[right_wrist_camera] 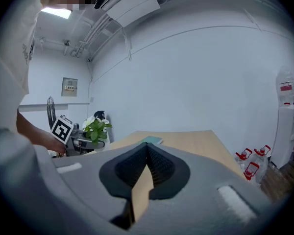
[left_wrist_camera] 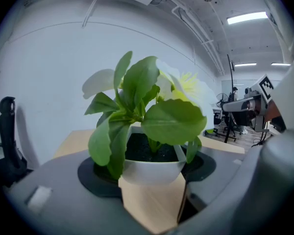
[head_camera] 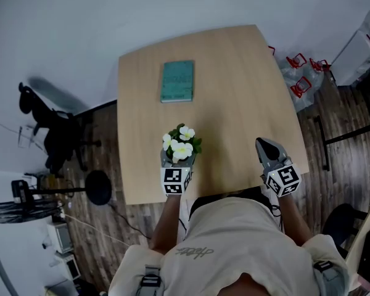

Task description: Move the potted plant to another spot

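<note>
A potted plant (head_camera: 180, 145) with white flowers and green leaves sits in a small white pot (left_wrist_camera: 152, 169) near the front edge of the wooden table (head_camera: 234, 79). My left gripper (head_camera: 177, 160) has its jaws wide on either side of the pot, and the pads press its rim. Bare table shows under the pot in the left gripper view. The plant (right_wrist_camera: 97, 127) also shows at the left of the right gripper view. My right gripper (head_camera: 263, 144) hovers over the table's front right corner. Its jaws (right_wrist_camera: 147, 148) are shut with nothing in them.
A teal book (head_camera: 177, 81) lies at the far middle of the table. Water bottles with red handles (head_camera: 301, 74) stand on the floor to the right, near a white dispenser (right_wrist_camera: 286, 126). A black office chair (head_camera: 55, 131) and a fan (head_camera: 18, 208) stand to the left.
</note>
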`<state>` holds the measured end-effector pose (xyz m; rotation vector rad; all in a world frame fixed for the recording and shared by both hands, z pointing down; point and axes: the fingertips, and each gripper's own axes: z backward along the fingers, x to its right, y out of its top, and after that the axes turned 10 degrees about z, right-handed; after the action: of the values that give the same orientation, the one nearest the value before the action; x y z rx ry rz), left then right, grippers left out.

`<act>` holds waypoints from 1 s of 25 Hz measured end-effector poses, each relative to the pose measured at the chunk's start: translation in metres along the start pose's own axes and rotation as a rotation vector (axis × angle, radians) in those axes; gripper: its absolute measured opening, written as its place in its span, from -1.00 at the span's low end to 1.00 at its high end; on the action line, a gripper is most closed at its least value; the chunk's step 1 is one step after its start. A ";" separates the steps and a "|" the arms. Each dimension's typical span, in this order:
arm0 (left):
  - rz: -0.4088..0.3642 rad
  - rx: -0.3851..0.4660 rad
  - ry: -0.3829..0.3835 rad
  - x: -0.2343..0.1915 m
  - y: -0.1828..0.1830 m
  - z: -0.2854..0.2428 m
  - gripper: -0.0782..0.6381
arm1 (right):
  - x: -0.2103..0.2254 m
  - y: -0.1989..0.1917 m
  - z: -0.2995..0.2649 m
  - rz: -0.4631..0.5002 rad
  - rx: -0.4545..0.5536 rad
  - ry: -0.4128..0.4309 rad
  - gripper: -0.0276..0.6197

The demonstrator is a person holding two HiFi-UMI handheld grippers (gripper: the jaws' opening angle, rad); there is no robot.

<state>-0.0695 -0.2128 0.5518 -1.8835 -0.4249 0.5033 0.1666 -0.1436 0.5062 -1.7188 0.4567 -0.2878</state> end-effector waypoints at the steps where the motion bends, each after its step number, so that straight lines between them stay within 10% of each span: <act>1: 0.009 -0.002 0.008 0.010 0.000 -0.003 0.22 | 0.008 -0.001 0.005 0.007 -0.004 0.014 -0.91; 25: -0.020 -0.075 -0.059 0.202 0.004 -0.128 0.22 | 0.189 -0.060 0.075 -0.016 -0.023 0.046 -0.91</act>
<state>0.1693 -0.2105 0.5605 -1.9384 -0.5078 0.5366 0.3765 -0.1541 0.5390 -1.7414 0.4819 -0.3348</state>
